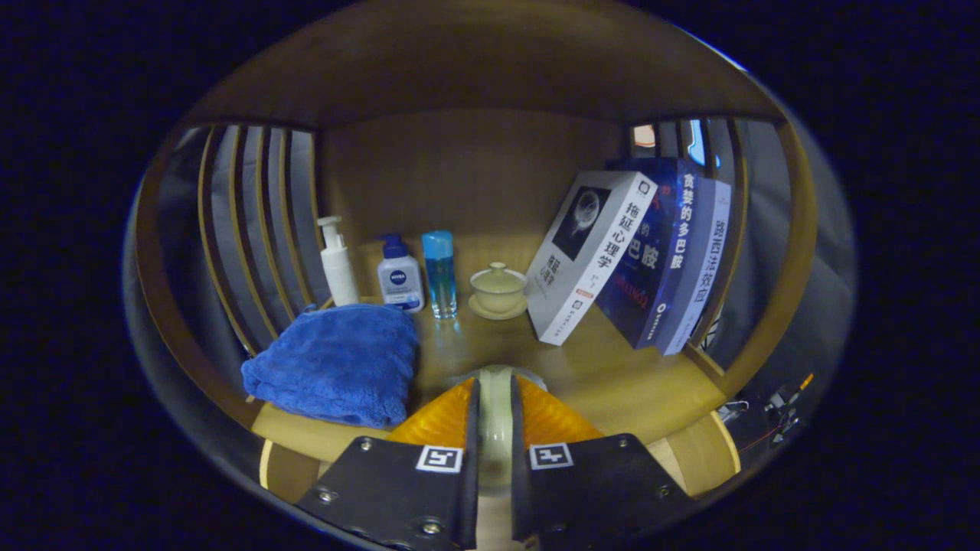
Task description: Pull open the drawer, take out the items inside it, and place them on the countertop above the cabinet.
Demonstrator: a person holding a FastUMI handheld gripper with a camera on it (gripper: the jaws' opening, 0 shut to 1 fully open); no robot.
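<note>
Gripper (494, 428) fingers closed narrow on a pale green glazed ceramic piece (495, 413), both fingers pressing its sides; its rounded rim rises just ahead of the fingertips, above the wooden countertop (612, 375). Long axis cannot be told, since most of it is hidden. Beyond: a folded blue terry towel (337, 363), white pump bottle (337, 264), white lotion bottle (400, 275), clear blue bottle (440, 275), all upright. Lidded ceramic cup on a saucer (498, 291) stands mid-shelf. Three books (635, 260) lean right against the slatted side.
</note>
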